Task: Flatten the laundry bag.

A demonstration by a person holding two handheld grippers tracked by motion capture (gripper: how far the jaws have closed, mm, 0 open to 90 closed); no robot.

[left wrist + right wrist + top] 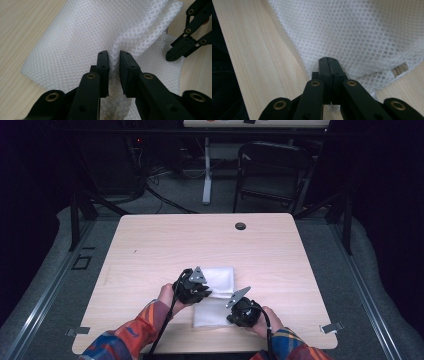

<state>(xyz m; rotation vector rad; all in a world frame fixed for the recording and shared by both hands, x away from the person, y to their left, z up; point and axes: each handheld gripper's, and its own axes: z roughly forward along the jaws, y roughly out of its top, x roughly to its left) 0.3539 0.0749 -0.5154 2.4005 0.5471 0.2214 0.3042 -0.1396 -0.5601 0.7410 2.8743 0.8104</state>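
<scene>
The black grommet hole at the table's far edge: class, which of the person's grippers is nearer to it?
Left. The left gripper sits farther up the table, closer to the grommet hole; the right gripper lies nearer the person's edge.

my bench [150, 245] is pale wood with rounded corners, a small dark round plug [240, 226] near its far edge. beyond it a black folding chair [270, 170] stands on the grey floor, right of a white table leg [206, 170], with dark cables [160, 195] trailing at far left.
</scene>
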